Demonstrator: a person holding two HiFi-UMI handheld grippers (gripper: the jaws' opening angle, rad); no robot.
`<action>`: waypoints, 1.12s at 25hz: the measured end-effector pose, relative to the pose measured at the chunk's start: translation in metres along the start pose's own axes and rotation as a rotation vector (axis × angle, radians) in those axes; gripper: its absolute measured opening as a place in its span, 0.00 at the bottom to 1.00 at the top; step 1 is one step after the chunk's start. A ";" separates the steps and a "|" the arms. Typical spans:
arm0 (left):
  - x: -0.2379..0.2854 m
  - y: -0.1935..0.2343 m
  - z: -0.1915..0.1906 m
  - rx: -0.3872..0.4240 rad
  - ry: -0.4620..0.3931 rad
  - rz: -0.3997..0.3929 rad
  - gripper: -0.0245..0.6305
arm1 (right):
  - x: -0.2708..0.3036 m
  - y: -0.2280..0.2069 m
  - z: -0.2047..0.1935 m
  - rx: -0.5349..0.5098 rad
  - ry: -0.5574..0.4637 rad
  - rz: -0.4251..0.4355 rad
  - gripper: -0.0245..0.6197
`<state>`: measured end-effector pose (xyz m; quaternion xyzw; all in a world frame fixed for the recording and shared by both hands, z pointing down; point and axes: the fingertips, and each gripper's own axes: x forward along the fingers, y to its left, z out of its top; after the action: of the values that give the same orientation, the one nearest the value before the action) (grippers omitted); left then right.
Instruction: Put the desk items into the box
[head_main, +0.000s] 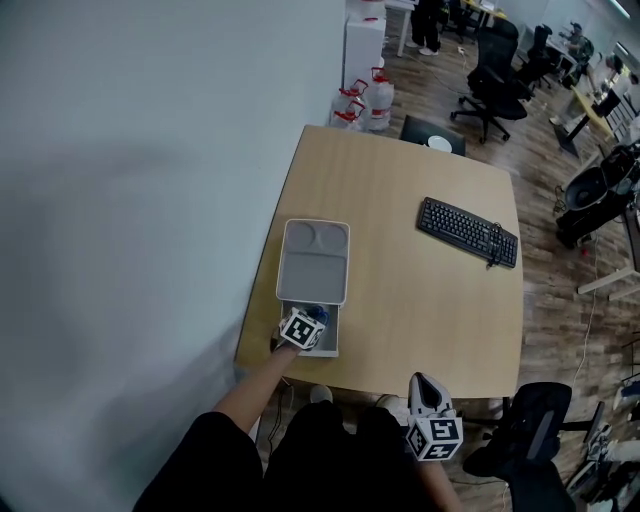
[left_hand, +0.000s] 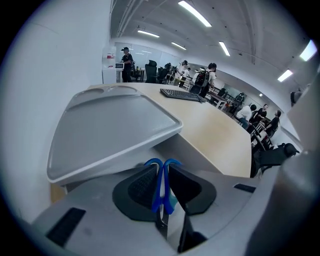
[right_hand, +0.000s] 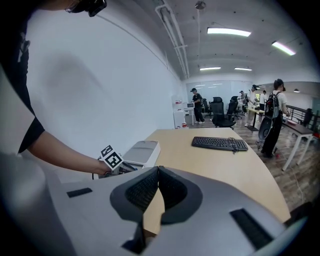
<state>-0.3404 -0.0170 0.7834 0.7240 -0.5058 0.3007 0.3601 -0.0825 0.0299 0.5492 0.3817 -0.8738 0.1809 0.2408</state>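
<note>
A grey box (head_main: 331, 340) stands at the desk's left front edge, and its grey lid (head_main: 314, 262) lies shifted back, covering most of it. My left gripper (head_main: 312, 322) hangs over the uncovered front part of the box, shut on blue-handled scissors (left_hand: 162, 182). The scissors stand upright between the pads, their blue loops just under the lid (left_hand: 115, 127). The marker cube of the left gripper (right_hand: 112, 160) also shows in the right gripper view. My right gripper (head_main: 425, 388) hovers at the desk's front edge, shut with nothing in it (right_hand: 158, 172).
A black keyboard (head_main: 468, 232) lies at the desk's right side. The white wall runs along the desk's left edge. Office chairs (head_main: 490, 75) and water bottles (head_main: 378, 100) stand beyond the far end. A black chair (head_main: 530, 420) sits by the front right corner.
</note>
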 end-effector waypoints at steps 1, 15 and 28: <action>0.003 0.000 -0.002 0.003 0.004 0.003 0.15 | -0.002 0.000 -0.003 0.004 0.002 -0.011 0.13; -0.016 -0.011 0.014 -0.050 -0.124 -0.024 0.18 | -0.011 -0.014 -0.033 0.047 0.033 -0.035 0.13; -0.188 -0.182 0.063 -0.140 -0.534 0.073 0.17 | -0.075 -0.040 0.006 -0.027 -0.135 0.085 0.13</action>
<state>-0.2212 0.0697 0.5581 0.7324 -0.6278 0.0764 0.2521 -0.0097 0.0451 0.5078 0.3524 -0.9059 0.1532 0.1783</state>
